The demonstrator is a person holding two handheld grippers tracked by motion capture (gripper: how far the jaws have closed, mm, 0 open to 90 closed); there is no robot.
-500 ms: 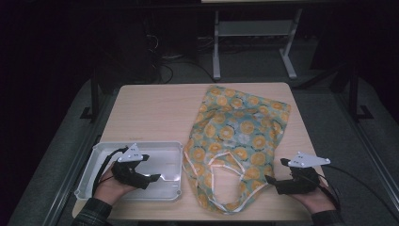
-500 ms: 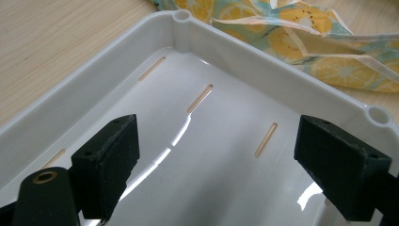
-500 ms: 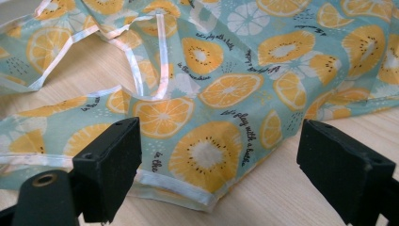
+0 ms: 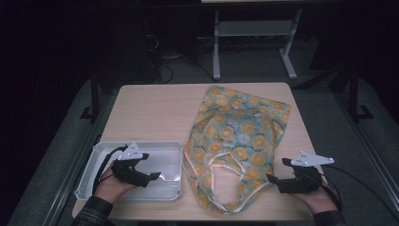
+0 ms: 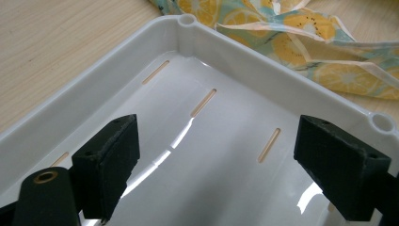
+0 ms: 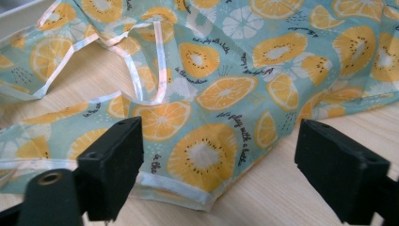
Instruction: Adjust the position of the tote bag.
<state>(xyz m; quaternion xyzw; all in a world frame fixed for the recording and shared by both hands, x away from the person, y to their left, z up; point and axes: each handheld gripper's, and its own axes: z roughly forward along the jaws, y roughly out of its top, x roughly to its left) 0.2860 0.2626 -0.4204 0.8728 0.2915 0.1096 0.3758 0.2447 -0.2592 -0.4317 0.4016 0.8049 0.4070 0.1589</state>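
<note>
1. I count one wooden table [image 4: 155, 113] under everything.
2. One white tray [image 4: 171, 147] on it, near my left side; I can make out four slots [image 5: 203, 102] in its floor through the left gripper view.
3. One citrus-print bag [image 4: 240, 132], with two looped handles [image 4: 225, 188].
4. Two grippers: left gripper [image 4: 149, 177], right gripper [image 4: 274, 178], two black jaws on each.

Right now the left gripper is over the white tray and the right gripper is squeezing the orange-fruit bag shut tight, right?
Not quite. The left gripper is over the white tray, but the right gripper isn't squeezing the bag. The right gripper view shows its jaws wide apart, with the bag's edge lying on the table between them, unpinched.
</note>
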